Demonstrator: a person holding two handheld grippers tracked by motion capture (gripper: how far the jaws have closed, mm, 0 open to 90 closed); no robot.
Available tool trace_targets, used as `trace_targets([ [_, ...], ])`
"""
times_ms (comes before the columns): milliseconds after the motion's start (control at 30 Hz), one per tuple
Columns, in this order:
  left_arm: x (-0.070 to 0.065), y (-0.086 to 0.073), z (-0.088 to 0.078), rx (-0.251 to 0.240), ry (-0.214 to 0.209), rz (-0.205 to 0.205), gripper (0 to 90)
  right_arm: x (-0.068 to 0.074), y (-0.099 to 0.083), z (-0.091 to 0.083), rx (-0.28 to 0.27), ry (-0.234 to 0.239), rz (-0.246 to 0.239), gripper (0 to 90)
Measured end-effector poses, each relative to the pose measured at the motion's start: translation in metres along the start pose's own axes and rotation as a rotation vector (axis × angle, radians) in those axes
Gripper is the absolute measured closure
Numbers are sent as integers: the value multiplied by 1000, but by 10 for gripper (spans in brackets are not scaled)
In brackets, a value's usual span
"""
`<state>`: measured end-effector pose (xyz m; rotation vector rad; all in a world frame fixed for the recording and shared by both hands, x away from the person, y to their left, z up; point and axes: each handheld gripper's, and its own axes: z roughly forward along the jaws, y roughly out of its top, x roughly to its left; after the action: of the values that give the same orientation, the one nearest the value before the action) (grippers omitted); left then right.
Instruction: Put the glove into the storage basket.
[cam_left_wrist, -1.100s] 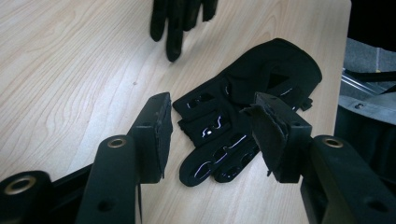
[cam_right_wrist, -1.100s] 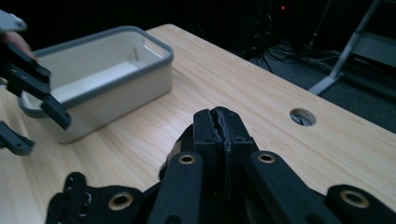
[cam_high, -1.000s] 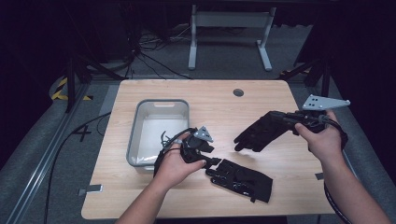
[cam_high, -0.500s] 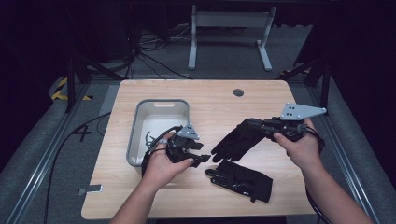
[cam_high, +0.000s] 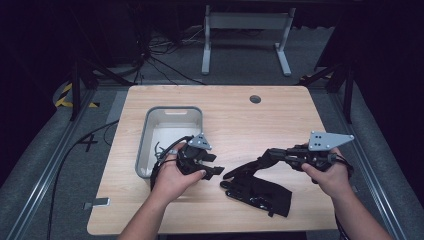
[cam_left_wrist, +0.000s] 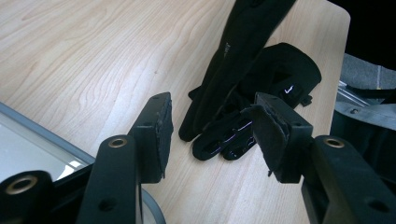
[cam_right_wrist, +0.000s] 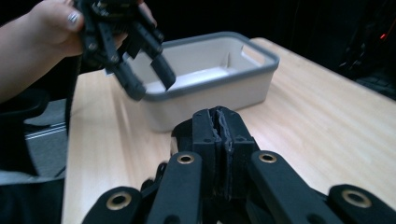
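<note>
jaws of the right gripper (cam_high: 265, 156) are pressed together on the cuff end of a black glove (cam_high: 241, 171), which hangs from them with its fingers drooping onto a second black glove (cam_high: 265, 195) lying flat on the wooden table (cam_high: 240, 120) near its front edge; in the right gripper view the pads (cam_right_wrist: 223, 140) meet with dark fabric pinched between them; jaws of the left gripper (cam_high: 214, 165) stand apart with nothing between them, aimed at both gloves from just to their left; in the left gripper view the held glove (cam_left_wrist: 233, 60) slopes down over the lying one (cam_left_wrist: 280, 79); behind the left hand (cam_high: 172, 177) sits a grey plastic tub (cam_high: 170, 112).
</note>
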<state>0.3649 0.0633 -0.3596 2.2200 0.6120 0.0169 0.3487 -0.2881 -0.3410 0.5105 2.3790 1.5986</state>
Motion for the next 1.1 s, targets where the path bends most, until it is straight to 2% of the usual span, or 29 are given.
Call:
trace_targets([
  [67, 0, 1, 2, -1, -6, 2, 488, 1, -12, -7, 34, 23, 31, 858],
  [100, 0, 1, 2, -1, -6, 2, 488, 1, -12, -7, 34, 23, 31, 858],
  [133, 0, 1, 2, -2, -5, 1, 488, 4, -21, -10, 71, 19, 45, 856],
  [267, 0, 2, 4, 1, -10, 4, 488, 10, -39, -16, 151, 33, 67, 856],
  [300, 0, 2, 4, 1, -10, 4, 488, 10, -39, -16, 151, 33, 67, 856],
  [333, 0, 2, 3, 0, -10, 5, 488, 14, -47, -19, 199, 48, 77, 856],
  [400, 0, 2, 3, 2, -13, 8, 488, 18, -56, -20, 259, 64, 80, 856],
  [433, -1, 2, 3, 0, -12, 6, 488, 19, -61, -20, 290, 70, 83, 856],
  [467, -1, 2, 3, 0, -12, 6, 488, 19, -61, -20, 290, 70, 83, 856],
  [500, -1, 2, 3, 1, -10, 6, 488, 19, -71, -19, 348, 73, 89, 855],
  [533, -1, 2, 4, 1, -12, 6, 488, 19, -75, -18, 371, 74, 99, 854],
  [600, -1, 3, 4, 0, -13, 6, 488, 19, -84, -15, 409, 80, 114, 850],
  [633, -2, 3, 4, 2, -15, 7, 488, 19, -84, -15, 409, 80, 114, 850],
  [700, -1, 3, 3, 0, -14, 6, 488, 19, -95, -12, 449, 83, 141, 841],
  [833, -1, 2, 4, 4, -15, 7, 488, 20, -102, -10, 485, 92, 157, 796],
  [933, -2, 2, 4, 3, -15, 6, 487, 21, -98, -13, 485, 78, 146, 720],
  [1067, -2, 2, 3, -1, -12, 6, 487, 22, -86, -21, 457, 61, 124, 685],
  [1100, -2, 2, 2, -2, -12, 5, 487, 22, -76, -25, 424, 51, 111, 674],
])
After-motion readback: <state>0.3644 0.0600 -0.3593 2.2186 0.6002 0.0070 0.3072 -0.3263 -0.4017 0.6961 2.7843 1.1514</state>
